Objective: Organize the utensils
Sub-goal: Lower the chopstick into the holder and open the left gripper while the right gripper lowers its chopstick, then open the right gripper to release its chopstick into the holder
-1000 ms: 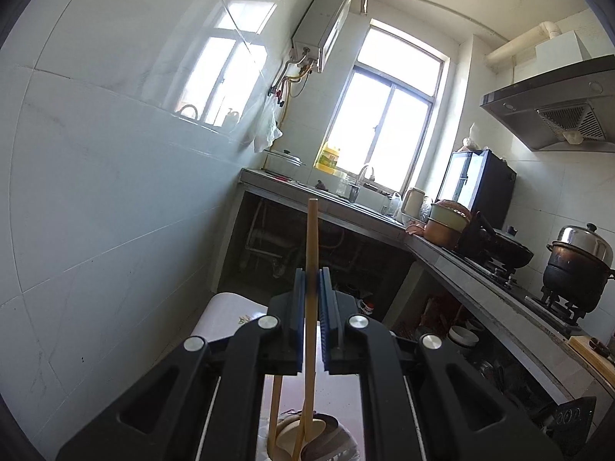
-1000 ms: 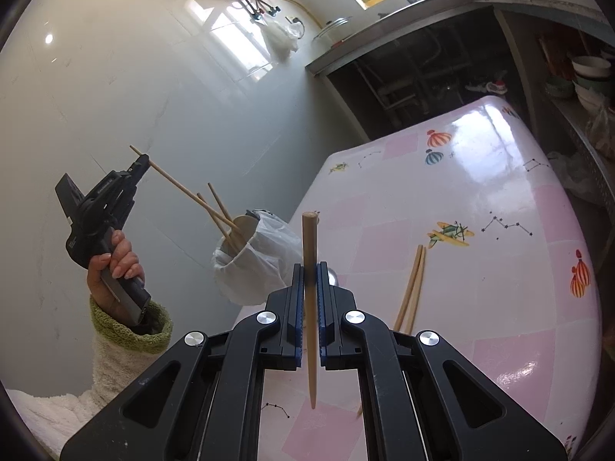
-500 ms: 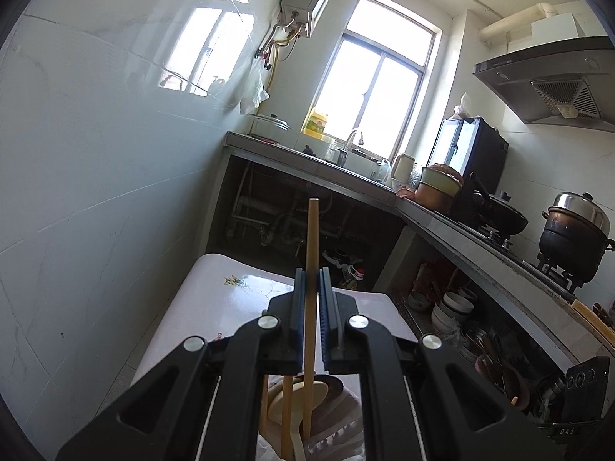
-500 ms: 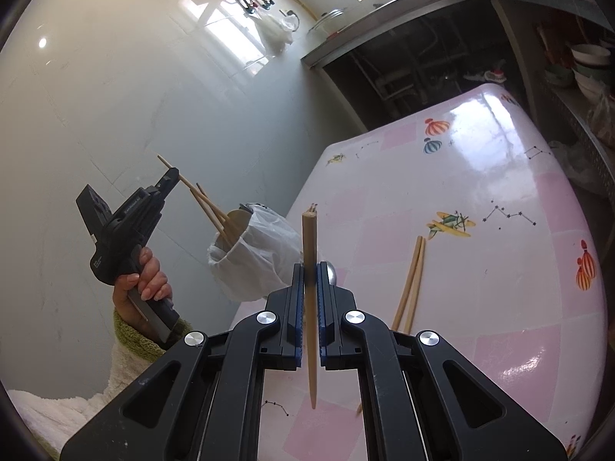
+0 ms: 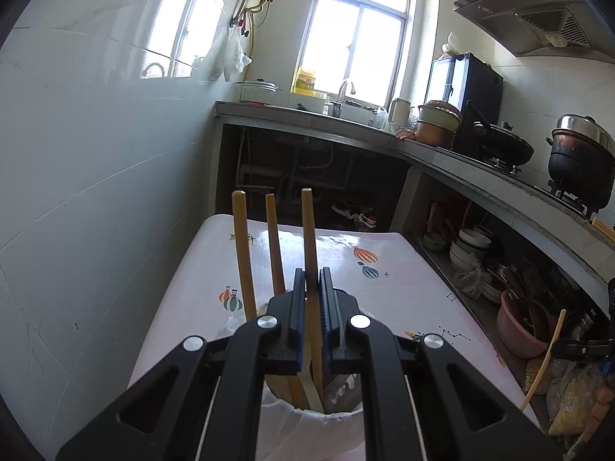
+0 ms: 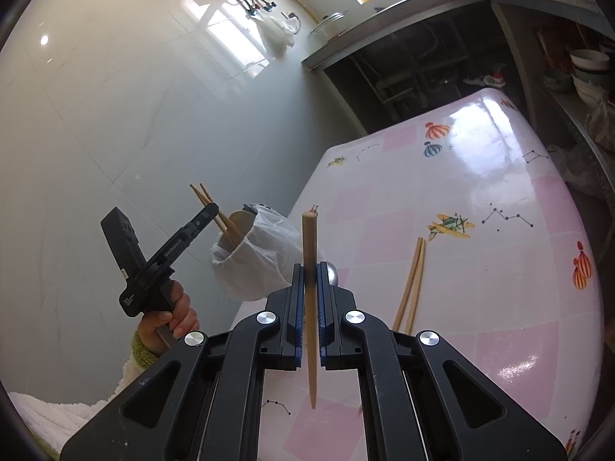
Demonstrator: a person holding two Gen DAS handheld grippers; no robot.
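Two grippers, jaws nearly closed: left gripper (image 5: pixel 311 280), side lettering too small to read, pinches a chopstick (image 5: pixel 309 230) over the bag-lined holder (image 6: pixel 250 257); right gripper (image 6: pixel 309 280) clamps another chopstick (image 6: pixel 309 253); a loose pair (image 6: pixel 413 276) lies right on the table (image 6: pixel 499 269).

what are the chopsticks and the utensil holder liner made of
Chopsticks: apparently bamboo or light wood, matte tan, uncoated by the look of it. Holder liner: seemingly thin plastic bag, translucent white, crinkled and glossy. The holder under it is hidden.
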